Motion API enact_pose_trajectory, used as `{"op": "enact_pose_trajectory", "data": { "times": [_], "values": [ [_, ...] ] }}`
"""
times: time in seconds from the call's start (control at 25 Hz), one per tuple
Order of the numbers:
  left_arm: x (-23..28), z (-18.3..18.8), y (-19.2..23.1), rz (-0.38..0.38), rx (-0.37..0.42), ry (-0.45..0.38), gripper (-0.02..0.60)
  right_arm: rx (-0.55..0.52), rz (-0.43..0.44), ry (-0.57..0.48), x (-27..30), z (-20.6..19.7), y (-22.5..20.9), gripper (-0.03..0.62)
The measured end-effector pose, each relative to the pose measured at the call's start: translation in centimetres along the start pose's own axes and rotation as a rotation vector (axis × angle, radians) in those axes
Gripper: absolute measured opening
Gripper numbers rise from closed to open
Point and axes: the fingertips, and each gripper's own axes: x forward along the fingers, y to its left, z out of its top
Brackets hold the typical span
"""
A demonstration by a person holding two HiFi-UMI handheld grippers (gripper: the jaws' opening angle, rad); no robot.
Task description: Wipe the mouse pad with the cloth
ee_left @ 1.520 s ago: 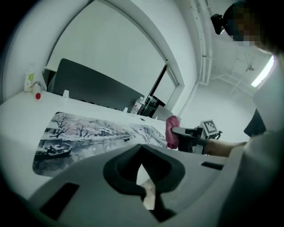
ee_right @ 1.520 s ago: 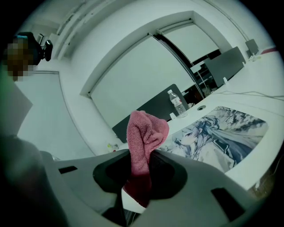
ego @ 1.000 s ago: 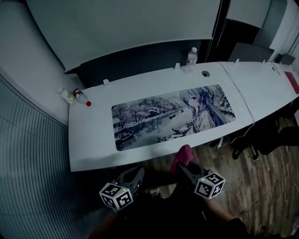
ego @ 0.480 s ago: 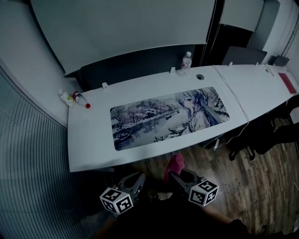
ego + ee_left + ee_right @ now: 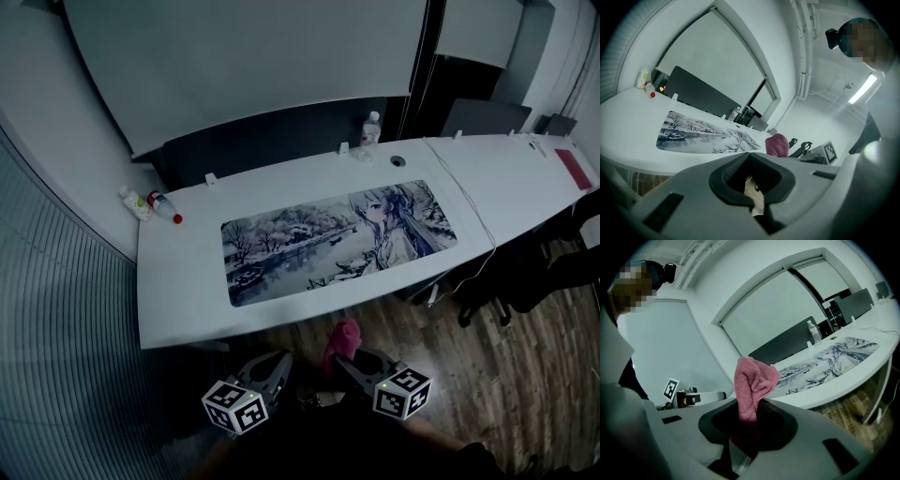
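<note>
The long mouse pad point(image 5: 337, 239) with a grey anime print lies flat on the white desk point(image 5: 178, 281). It also shows in the left gripper view point(image 5: 703, 133) and the right gripper view point(image 5: 829, 359). My right gripper point(image 5: 345, 358) hangs below the desk's front edge, over the wooden floor, shut on a bunched pink cloth point(image 5: 343, 336). The cloth point(image 5: 752, 385) sticks up out of the jaws. My left gripper point(image 5: 274, 367) is beside it, jaws together, holding nothing. Both are short of the pad.
A water bottle point(image 5: 369, 131) stands at the desk's back edge. Two small bottles point(image 5: 150, 202) lie at the far left corner. A white cable point(image 5: 473, 220) crosses the desk right of the pad. A dark office chair point(image 5: 525, 272) sits at the right.
Both grippers have drawn back a little from the desk's front edge and sit lower in the head view. The cloth stays in the right gripper.
</note>
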Motion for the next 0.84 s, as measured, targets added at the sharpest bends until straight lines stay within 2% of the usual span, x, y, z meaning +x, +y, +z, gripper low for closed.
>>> {"op": "enact_pose_trajectory", "data": {
  "times": [0.84],
  "values": [
    [-0.2, -1.0, -1.8, -0.027, 0.026, 0.011, 0.006, -0.002, 0.014, 0.027, -0.5, -0.9, 0.4, 0.11]
  ]
}}
